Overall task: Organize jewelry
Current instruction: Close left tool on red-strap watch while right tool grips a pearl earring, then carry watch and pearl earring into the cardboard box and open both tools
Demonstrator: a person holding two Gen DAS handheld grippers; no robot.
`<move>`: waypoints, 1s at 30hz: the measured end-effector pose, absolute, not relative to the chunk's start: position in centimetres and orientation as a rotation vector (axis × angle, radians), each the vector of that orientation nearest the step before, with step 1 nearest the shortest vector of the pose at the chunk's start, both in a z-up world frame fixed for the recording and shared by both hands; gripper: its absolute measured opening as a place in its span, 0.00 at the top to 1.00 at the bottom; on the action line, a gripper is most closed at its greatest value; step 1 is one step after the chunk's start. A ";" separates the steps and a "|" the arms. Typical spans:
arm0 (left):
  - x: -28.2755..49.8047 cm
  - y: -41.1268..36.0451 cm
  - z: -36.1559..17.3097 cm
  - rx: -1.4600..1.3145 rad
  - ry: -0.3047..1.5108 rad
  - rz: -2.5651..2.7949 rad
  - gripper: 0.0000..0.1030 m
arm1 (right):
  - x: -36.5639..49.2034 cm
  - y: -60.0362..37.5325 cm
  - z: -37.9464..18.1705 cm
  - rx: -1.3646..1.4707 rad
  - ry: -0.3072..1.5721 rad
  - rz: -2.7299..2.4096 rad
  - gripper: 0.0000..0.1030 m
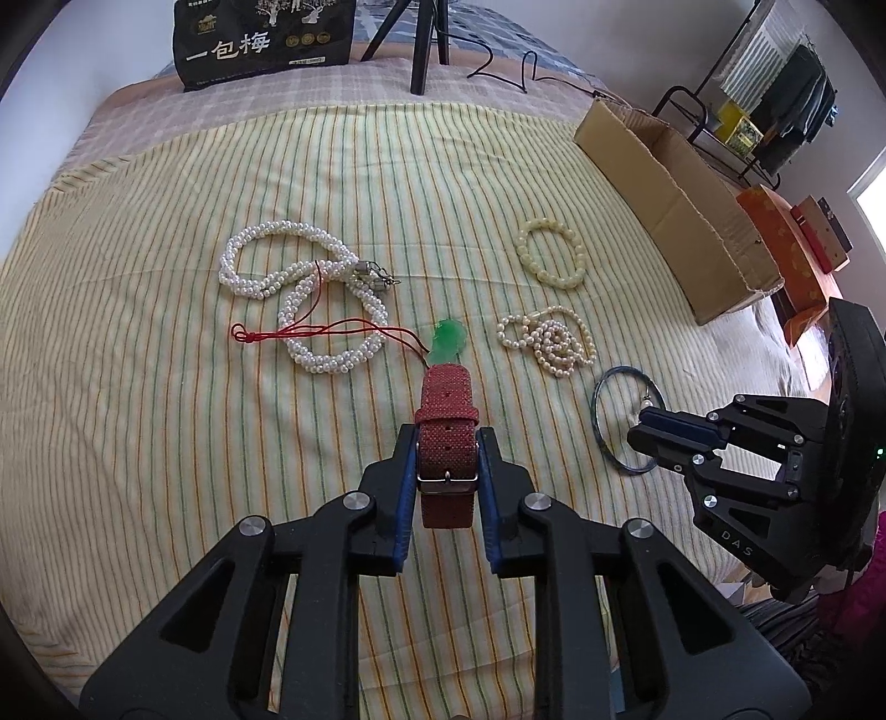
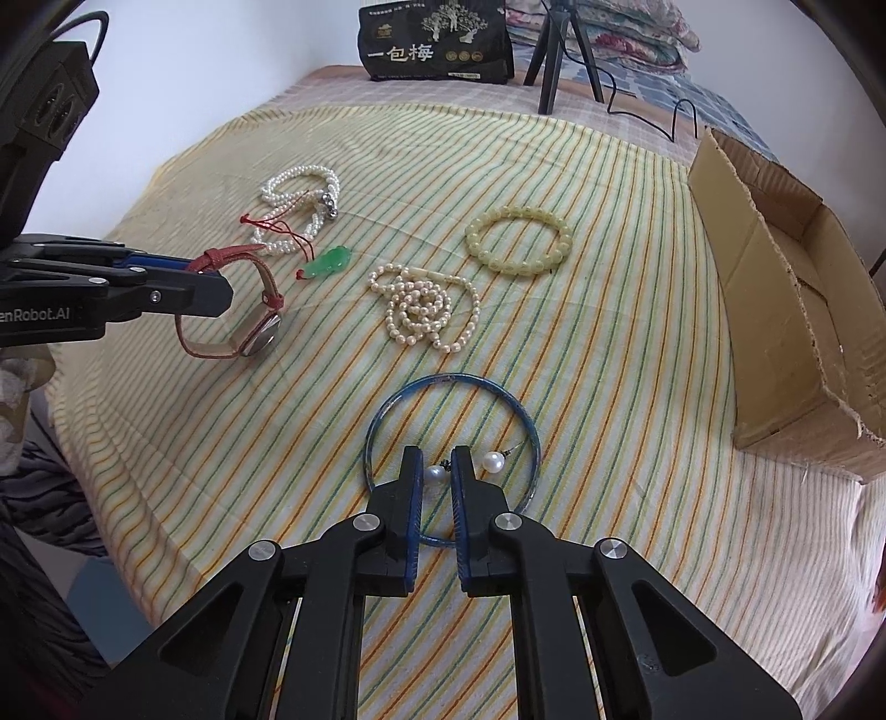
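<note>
My left gripper [image 1: 446,443] is shut on the strap of a red watch [image 1: 447,432] and holds it above the striped bedspread; the watch [image 2: 243,310] also shows in the right wrist view, hanging from the left gripper [image 2: 216,288]. My right gripper [image 2: 437,459] is closed on a pearl earring [image 2: 436,474] inside a blue bangle [image 2: 531,426] lying on the bed. A second pearl [image 2: 493,461] lies just right of it. The right gripper [image 1: 645,429] shows in the left wrist view over the bangle [image 1: 601,410].
On the bedspread lie twisted white pearl necklaces [image 1: 277,271], a green jade pendant [image 1: 449,335] on red cord, a pale yellow bead bracelet [image 1: 551,255] and a heaped pearl strand [image 1: 551,340]. An open cardboard box [image 1: 675,205] stands at the right. A black bag [image 1: 260,39] and tripod [image 1: 423,44] stand at the far edge.
</note>
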State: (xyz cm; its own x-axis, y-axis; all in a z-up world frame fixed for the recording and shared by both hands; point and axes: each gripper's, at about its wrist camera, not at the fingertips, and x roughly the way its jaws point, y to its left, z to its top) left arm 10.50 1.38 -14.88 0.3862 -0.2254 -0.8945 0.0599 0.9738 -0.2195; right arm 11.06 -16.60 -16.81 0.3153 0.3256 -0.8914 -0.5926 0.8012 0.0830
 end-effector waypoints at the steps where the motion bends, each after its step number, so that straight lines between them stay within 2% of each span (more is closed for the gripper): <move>1: 10.4 1.4 -14.7 -0.162 1.156 -0.181 0.82 | 11.0 -16.6 -16.7 -0.280 1.090 0.614 0.92; 16: 11.0 1.1 -11.1 -0.182 1.053 -0.191 0.82 | 12.2 -18.3 -12.1 -0.206 0.990 0.603 0.92; 30: 13.6 -4.4 -6.4 -0.175 0.937 -0.276 0.82 | 15.8 -25.0 -8.9 -0.106 0.890 0.441 0.92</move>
